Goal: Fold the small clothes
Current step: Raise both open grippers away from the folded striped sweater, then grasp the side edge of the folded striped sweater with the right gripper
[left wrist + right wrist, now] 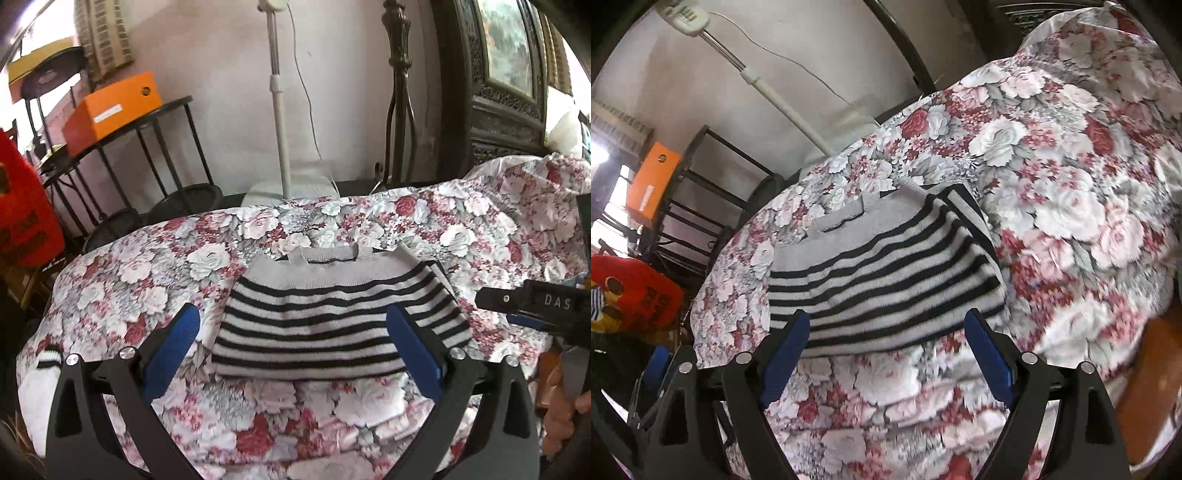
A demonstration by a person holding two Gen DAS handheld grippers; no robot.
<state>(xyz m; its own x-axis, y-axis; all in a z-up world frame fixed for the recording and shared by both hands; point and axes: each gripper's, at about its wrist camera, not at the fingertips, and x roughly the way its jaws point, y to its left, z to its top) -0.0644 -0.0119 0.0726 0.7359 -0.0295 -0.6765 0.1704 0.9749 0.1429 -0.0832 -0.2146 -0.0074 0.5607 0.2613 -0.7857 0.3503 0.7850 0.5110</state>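
A small grey sweater with black stripes (317, 317) lies folded on the floral cloth (155, 280), neck away from me. It also shows in the right wrist view (882, 273). My left gripper (295, 328) is open and empty, its blue pads just above the sweater's near part. My right gripper (886, 339) is open and empty, held over the sweater's near edge; it shows at the right edge of the left wrist view (532, 306). A striped cuff (48, 358) pokes out at the cloth's left edge.
The floral cloth (1052, 177) bunches up higher at the right. Behind it stand a white lamp stand (280, 147), a black metal shelf with an orange box (114, 110), a red bag (22, 210) at left and a dark carved frame (509, 85) at right.
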